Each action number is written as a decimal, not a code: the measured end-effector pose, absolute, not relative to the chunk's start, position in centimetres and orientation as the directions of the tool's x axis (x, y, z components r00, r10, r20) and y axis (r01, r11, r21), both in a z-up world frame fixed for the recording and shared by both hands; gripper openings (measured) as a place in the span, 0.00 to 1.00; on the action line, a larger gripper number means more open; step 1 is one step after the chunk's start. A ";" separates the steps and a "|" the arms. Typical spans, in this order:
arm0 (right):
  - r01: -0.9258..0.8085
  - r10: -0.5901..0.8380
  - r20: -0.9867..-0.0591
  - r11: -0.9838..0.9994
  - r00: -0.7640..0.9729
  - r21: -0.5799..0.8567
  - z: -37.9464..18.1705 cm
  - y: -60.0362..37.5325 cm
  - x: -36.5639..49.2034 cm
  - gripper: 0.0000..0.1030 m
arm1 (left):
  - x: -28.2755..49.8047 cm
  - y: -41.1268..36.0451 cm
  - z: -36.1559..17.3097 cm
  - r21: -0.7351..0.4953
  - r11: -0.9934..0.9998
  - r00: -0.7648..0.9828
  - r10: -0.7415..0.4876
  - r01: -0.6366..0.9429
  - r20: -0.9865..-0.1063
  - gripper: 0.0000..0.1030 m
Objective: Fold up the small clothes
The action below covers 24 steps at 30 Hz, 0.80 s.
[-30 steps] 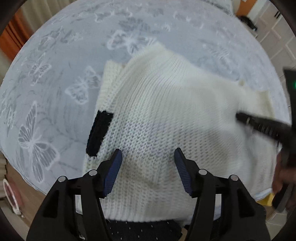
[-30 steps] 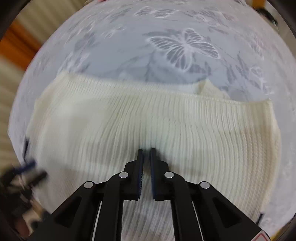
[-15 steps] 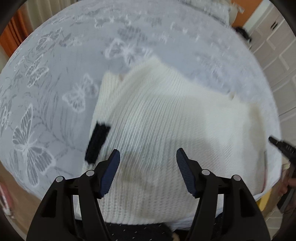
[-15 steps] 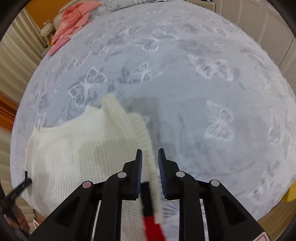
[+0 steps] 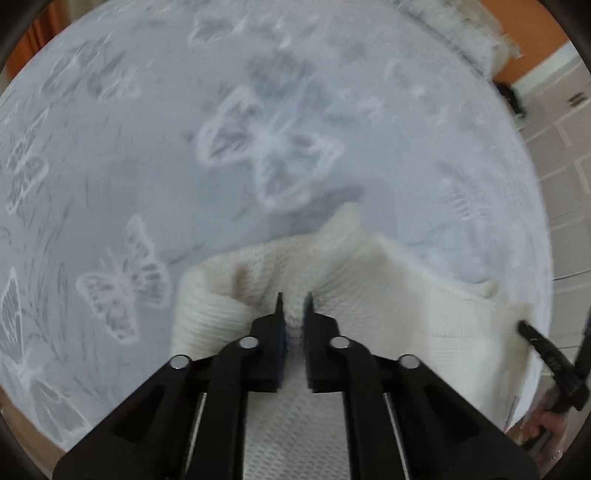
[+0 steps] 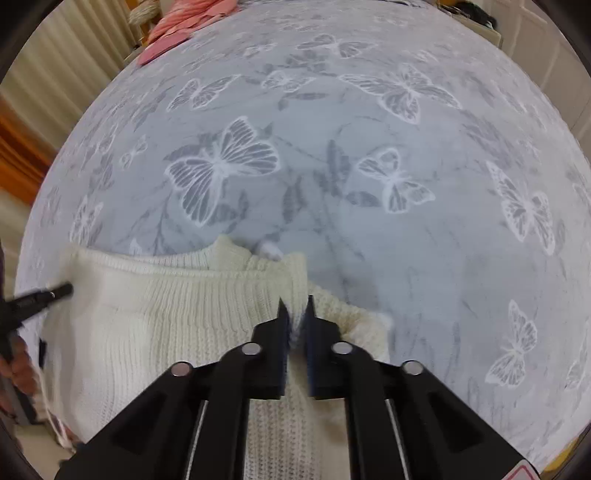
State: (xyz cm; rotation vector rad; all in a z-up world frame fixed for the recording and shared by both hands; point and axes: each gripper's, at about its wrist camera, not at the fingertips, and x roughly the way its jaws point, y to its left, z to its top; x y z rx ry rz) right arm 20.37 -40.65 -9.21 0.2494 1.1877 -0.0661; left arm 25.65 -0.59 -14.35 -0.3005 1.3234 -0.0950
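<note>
A cream knitted sweater (image 5: 406, 306) lies on a butterfly-patterned bedspread (image 5: 147, 166). My left gripper (image 5: 293, 301) is shut on a bunched ridge of knit near the sweater's far left corner, and the fabric puckers up around the tips. In the right wrist view my right gripper (image 6: 295, 304) has the sweater (image 6: 166, 314) edge between its jaws at the far right corner; they are closing and pinch the knit. A black finger of the right gripper (image 5: 532, 334) shows at the sweater's right edge. The left gripper's finger (image 6: 59, 291) shows at its left edge.
The bedspread (image 6: 406, 240) stretches far beyond the sweater. Pink clothes (image 6: 184, 22) lie at its far left corner. Cupboard doors (image 5: 565, 147) stand to the right. A person's hand (image 5: 543, 424) holds the right gripper's handle.
Both grippers have moved forward and outward to the sweater's far corners. The left one went from wide open to shut on the knit. The right one now pinches the sweater's edge.
</note>
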 end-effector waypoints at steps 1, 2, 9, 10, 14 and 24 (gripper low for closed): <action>0.226 0.068 -0.915 0.959 0.398 0.170 -9.1 -42.1 20.1 0.06 | 25.6 -0.1 -14.4 -0.271 0.955 0.265 -0.233 -0.118 -0.936 0.06; 0.264 0.072 -0.913 0.945 0.402 0.191 -9.3 -43.4 19.9 0.06 | 25.5 0.7 -14.5 -0.282 0.949 0.277 -0.234 -0.144 -0.932 0.06; 0.265 0.150 -0.915 0.928 0.375 0.261 -10.0 -43.9 18.9 0.20 | 25.4 0.4 -14.4 -0.296 0.944 0.282 -0.247 -0.147 -0.927 0.10; 0.255 0.161 -0.897 0.924 0.411 0.283 -8.4 -43.7 17.5 0.29 | 25.2 0.6 -13.7 -0.326 0.935 0.290 -0.276 -0.141 -0.917 0.13; 0.253 0.176 -0.873 0.914 0.456 0.317 -6.2 -43.7 10.5 0.69 | 20.9 2.7 -9.8 -0.362 0.923 0.358 -0.298 -0.127 -0.885 0.62; 0.372 0.361 -0.887 0.811 0.289 0.451 -13.8 -41.1 1.2 0.37 | 9.7 6.0 -16.0 -0.388 0.877 0.182 -0.348 -0.283 -0.920 0.74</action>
